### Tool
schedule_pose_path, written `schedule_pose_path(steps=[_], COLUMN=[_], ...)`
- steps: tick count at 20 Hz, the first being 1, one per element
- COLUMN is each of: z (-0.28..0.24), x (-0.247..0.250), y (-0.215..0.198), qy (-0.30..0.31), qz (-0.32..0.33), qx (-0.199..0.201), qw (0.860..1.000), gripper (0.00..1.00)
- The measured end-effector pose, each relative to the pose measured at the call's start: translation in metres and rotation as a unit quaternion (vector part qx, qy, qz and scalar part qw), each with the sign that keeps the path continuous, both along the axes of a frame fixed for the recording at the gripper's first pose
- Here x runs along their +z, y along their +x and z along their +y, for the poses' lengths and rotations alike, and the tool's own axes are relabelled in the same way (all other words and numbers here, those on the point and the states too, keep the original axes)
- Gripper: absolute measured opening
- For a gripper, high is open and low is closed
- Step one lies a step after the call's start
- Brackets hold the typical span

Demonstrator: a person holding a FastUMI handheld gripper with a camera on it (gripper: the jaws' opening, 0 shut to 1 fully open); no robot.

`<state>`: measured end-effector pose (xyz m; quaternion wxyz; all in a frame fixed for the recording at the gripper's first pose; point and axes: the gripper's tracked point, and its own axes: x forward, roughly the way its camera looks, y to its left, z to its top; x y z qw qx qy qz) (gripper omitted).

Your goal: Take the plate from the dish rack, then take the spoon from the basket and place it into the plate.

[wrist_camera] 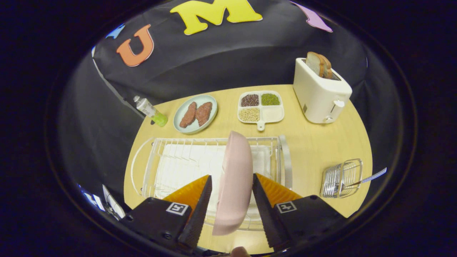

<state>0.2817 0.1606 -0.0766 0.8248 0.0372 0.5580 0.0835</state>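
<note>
A pink plate (235,178) stands on edge in the wire dish rack (171,157), right between my fingers. My gripper (232,175) is open around it: the right finger lies against the plate's face and a narrow gap shows at the left finger. To the right of the rack a small wire basket (341,178) lies on the table. The spoon (371,176) sticks out of it, its checked handle pointing right.
Beyond the rack are a pale plate with two pieces of meat (195,113), a divided dish of beans (260,107), a white toaster with bread (321,92) and a small bottle (150,110). The wooden table (310,142) shows bare between rack and basket.
</note>
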Motion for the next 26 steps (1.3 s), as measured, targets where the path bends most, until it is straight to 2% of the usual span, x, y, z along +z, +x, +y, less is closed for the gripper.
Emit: schedule_pose_path(steps=[1,3,8,15,18,26], z=[-0.002,-0.003,-0.006,-0.012,-0.003,-0.028], x=[-0.001,-0.005,0.002,0.037,0.047,0.054], y=[-0.001,-0.002,-0.007,-0.002,-0.020,-0.102], qy=[-0.006,-0.012,-0.055,-0.140,-0.098,0.004], qz=[0.009,0.024,0.029,-0.019,-0.016,-0.041], qx=[-0.009,-0.025,-0.055,-0.057,-0.043,-0.043], qw=[1.000,0.999,0.997,0.988,0.994,0.998], gripper=[0.63,0.50,0.42,0.39,0.33,0.33])
